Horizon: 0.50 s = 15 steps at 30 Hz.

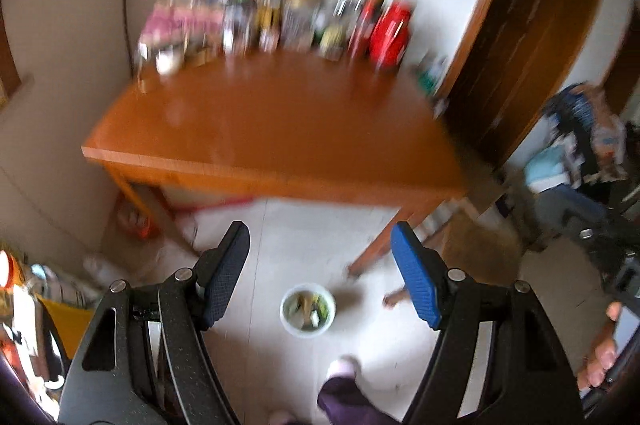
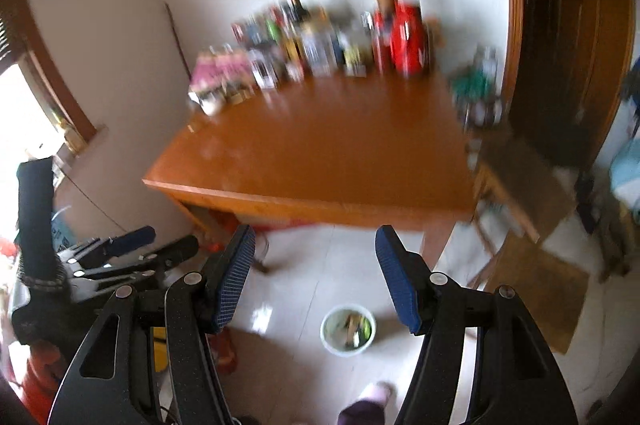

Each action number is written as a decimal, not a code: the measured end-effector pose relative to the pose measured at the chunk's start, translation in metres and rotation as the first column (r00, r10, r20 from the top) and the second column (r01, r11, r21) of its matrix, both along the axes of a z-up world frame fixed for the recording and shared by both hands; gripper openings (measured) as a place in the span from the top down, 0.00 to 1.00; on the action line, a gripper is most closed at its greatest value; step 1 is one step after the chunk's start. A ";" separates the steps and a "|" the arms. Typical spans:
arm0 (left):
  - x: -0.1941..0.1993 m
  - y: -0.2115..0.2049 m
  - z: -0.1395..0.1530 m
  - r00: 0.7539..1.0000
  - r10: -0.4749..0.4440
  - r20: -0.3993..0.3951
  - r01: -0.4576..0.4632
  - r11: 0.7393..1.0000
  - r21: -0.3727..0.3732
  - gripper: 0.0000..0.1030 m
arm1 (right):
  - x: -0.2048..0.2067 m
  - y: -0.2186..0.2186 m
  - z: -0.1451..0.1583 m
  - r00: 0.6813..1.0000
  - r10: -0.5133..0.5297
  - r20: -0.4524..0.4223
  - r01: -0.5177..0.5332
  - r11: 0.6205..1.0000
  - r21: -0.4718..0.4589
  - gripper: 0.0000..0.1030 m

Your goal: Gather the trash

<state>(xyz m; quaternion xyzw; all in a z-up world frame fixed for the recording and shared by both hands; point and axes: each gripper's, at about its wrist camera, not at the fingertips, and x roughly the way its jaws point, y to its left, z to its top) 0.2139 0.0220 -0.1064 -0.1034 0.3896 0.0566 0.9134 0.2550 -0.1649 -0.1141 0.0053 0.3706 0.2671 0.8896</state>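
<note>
Both sets of jaws stand apart with nothing between them. The left gripper frames only bare floor tile, and so does the right gripper; neither carries any scrap.

Just below the gap, at about six o'clock from the jaws in each wrist view, sits a small white bin on the pale floor, well apart from the pads. It holds a jumble of bits, greenish and brownish, though blur keeps me from naming them. By that showing, some trash has already gone in.

Further out, at twelve o'clock, is the wooden table. Its near stretch looks bare and shiny, with no loose litter that I can make out. Along its far edge stands a crowded row of bottles and a red jug, all smeared by motion; they read as stored goods rather than rubbish, but I cannot be sure.

At nine o'clock in the right wrist view the left gripper shows beside the wall. A foot in a pale slipper stands near six o'clock.

My judgement: the collecting is largely done, or between pieces; whatever remains is not plainly visible here.
</note>
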 end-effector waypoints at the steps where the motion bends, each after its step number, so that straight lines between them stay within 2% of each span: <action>1: -0.016 0.000 0.017 0.999 -0.013 0.046 0.013 1.000 0.010 0.29 | -0.012 0.000 0.013 0.999 -0.008 0.037 0.008 1.000 0.000 0.43; 6: -0.093 0.001 0.082 0.971 -0.060 0.230 0.049 0.997 0.053 0.22 | -0.090 0.003 0.063 0.982 -0.046 0.183 0.039 0.998 0.044 0.43; 10: -0.147 -0.002 0.110 0.946 -0.089 0.311 0.065 0.994 0.088 0.15 | -0.136 0.002 0.086 0.965 -0.063 0.256 0.043 0.996 0.082 0.42; 12: -0.168 -0.003 0.116 0.939 -0.099 0.329 0.071 0.993 0.098 0.11 | -0.145 0.003 0.090 0.956 -0.070 0.283 0.049 0.996 0.079 0.27; 14: -0.184 -0.003 0.120 0.933 -0.105 0.345 0.075 0.992 0.100 0.05 | -0.162 0.001 0.097 0.943 -0.084 0.322 0.061 0.995 0.082 0.20; 15: -0.192 -0.002 0.122 0.929 -0.108 0.354 0.077 0.992 0.100 0.05 | -0.165 0.001 0.098 0.941 -0.086 0.328 0.063 0.995 0.081 0.19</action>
